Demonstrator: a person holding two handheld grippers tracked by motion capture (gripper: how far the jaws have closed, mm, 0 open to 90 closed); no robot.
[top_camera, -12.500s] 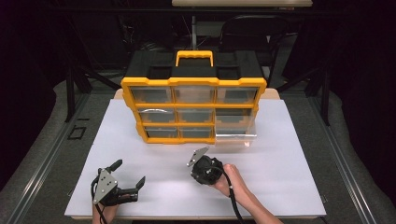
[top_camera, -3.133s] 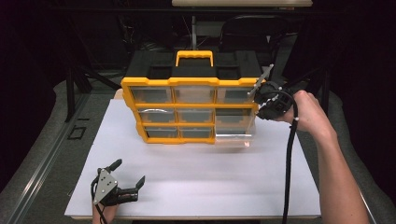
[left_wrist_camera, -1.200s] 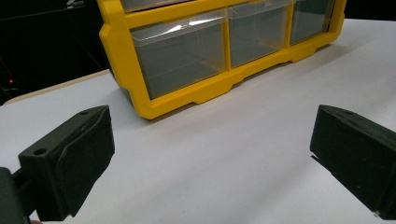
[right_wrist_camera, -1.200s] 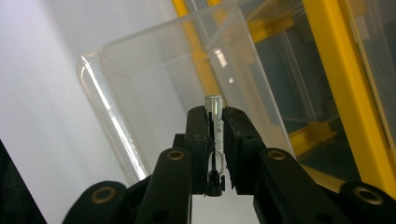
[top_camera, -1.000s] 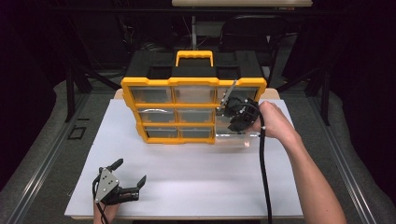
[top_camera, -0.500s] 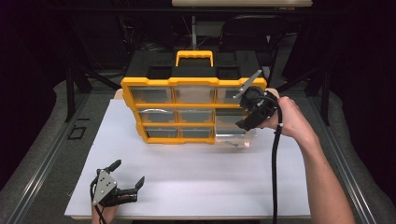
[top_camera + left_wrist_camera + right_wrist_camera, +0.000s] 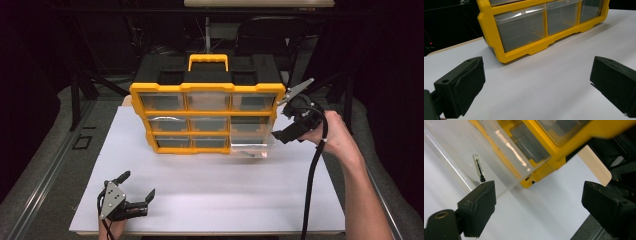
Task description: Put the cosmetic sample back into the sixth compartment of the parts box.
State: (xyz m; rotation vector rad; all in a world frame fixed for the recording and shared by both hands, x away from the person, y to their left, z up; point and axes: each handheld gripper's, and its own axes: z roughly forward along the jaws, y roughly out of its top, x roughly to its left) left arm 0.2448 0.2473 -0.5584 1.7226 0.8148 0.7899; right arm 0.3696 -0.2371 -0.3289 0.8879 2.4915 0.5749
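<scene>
Having swung out from the front of the yellow drawer cabinet [image 7: 207, 117] to its right end, right gripper [image 7: 292, 114] held beside the pulled-out clear bottom-right drawer [image 7: 251, 145], jaws spread and empty. Left gripper [image 7: 134, 196] unmoved near the front-left corner, jaws released. White tabletop [image 7: 210, 195]; dark room behind.

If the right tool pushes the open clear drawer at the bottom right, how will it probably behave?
The drawer looks like thin clear plastic, so probably light and stiff; it should slide in easily. It sticks far out of the yellow organizer, so an off-centre push might jam it. Its smooth walls may be slippery for the open right tool.
</scene>
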